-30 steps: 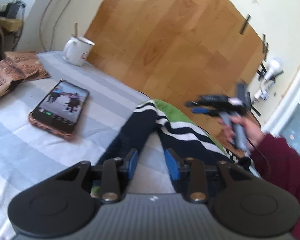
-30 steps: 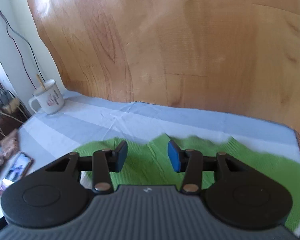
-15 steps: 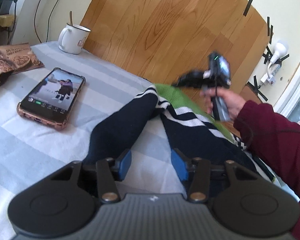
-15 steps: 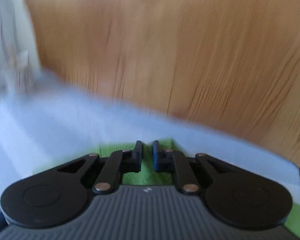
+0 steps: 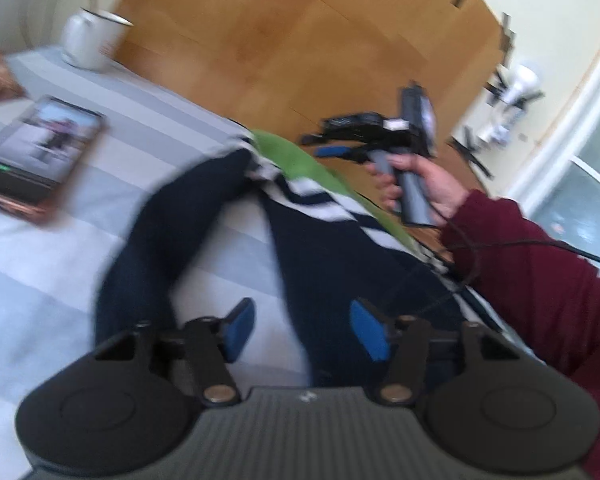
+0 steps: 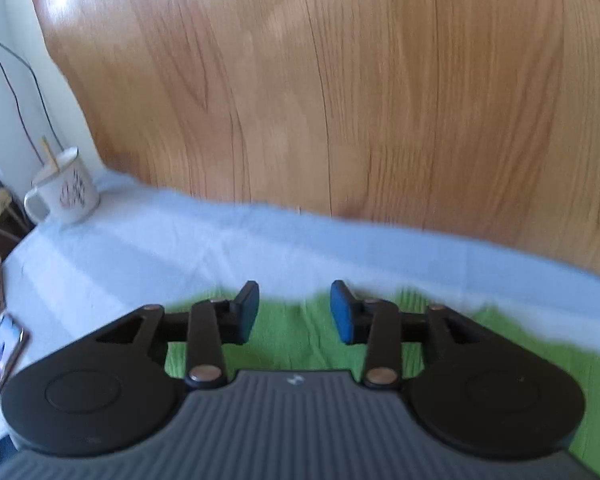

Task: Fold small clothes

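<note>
- The left gripper (image 5: 302,330) has just been opening; its jaws stand apart over the navy striped garment (image 5: 324,248), pinching nothing.
- The right gripper (image 6: 295,312) has just reopened above the green garment (image 6: 300,340), empty.
- The mug (image 6: 70,192) bears a print (too blurred to read).

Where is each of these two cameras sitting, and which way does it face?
Left wrist: on the left gripper, jaws open, looking across the striped bedsheet over a navy striped garment; the right hand in a maroon sleeve shows holding the right gripper.
Right wrist: on the right gripper, jaws open, over green knit cloth, facing the wooden headboard; no hand shows.
Shared: white mug, phone, sheet, green cloth, headboard.
</note>
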Available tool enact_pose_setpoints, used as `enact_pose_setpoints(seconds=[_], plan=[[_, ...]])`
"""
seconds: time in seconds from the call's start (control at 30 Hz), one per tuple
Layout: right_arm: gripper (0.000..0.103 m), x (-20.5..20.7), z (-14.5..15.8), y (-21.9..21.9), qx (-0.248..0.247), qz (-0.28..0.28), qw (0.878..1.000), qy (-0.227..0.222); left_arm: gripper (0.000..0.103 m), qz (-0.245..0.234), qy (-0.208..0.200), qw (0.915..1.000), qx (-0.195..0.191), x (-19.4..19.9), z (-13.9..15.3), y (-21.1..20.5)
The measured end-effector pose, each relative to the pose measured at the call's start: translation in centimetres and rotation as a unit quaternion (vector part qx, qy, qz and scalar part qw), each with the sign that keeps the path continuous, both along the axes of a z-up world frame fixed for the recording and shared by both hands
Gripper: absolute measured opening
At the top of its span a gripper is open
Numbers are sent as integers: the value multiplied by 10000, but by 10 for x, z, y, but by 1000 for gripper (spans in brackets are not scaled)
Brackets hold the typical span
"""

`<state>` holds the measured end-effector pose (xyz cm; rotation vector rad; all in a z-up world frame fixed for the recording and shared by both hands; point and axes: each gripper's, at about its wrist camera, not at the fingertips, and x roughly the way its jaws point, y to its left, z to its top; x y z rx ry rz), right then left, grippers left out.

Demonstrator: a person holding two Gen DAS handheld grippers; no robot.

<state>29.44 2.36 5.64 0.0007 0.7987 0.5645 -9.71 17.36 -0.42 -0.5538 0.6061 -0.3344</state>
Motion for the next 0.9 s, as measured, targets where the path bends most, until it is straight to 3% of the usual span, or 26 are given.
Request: enact_pose_setpoints(seconds=[0.17,0.27,0.3,0.33,0.37,0.4,0.43,0.47,0.6,0.7,0.8,0.83,0.9], plan=[[55,-1,-12,6,-120,-91,9997,185,66,-493,354,9981,-69,17,-8,-25],[63,2,-18,20,-54,-2,9997,239,59,-565,476,9973,-35,19,-12,-34],[62,0,-22,30,-245,113,9995,159,37,-625,535,9966,-31,21,-12,-36],[52,0,-29,37,-437,210,9988,106,22,-682,649,9956,-37,23,-14,-37],[35,-2,-37,45,-635,234,9977,-17,7,-742,806,9939,-86,26,-19,-39],[22,-8,-39,51,-767,337,9960,-310,6,-737,841,9936,-149,25,-21,-38],[8,-7,-37,53,-743,467,9956,-329,6,-735,832,9936,-196,23,-21,-36],[7,-4,-35,55,-717,391,9963,-283,6,-756,791,9938,-172,19,-19,-35],[6,11,-37,65,-825,94,9949,-575,6,-703,762,9946,-21,7,-14,-35],[9,9,-35,77,-1077,176,9903,-855,7,-547,946,9939,-132,5,-20,-30],[16,2,-16,67,-782,152,9937,-791,11,-352,834,9958,-124,-3,-17,-22],[20,-4,-8,59,-577,151,9950,-799,13,-284,693,9972,-54,-7,-12,-19],[31,-20,11,46,-145,264,9966,-764,37,-136,376,9992,-41,-20,-2,-7]])
